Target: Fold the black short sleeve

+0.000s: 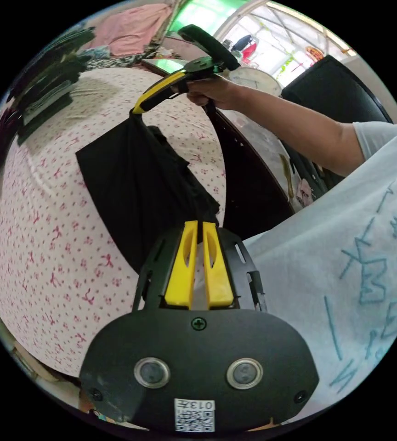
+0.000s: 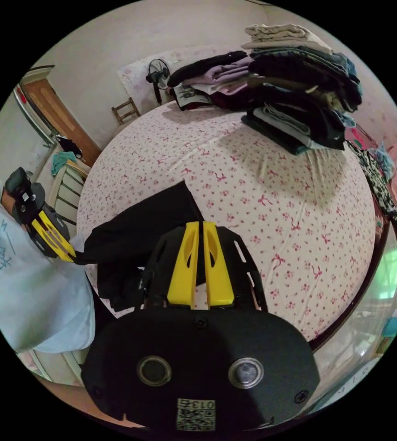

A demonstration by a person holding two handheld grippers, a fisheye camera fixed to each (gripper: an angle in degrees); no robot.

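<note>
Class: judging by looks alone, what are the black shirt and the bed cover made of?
Black shirt: soft matte fabric, probably knit; it drapes and bunches where held. Bed cover: thin printed cloth, likely cotton; smooth, with red bows on white.

Your left gripper [image 1: 198,225] and right gripper [image 2: 198,225] each pinch an edge of the short sleeve [image 1: 138,183], which hangs between them, its lower part on the bed sheet [image 2: 263,193]. At the bed's far side sits a stack of folded clothes [image 2: 299,82]; a fan [image 2: 157,76] and stool [image 2: 125,110] stand beyond.
</note>
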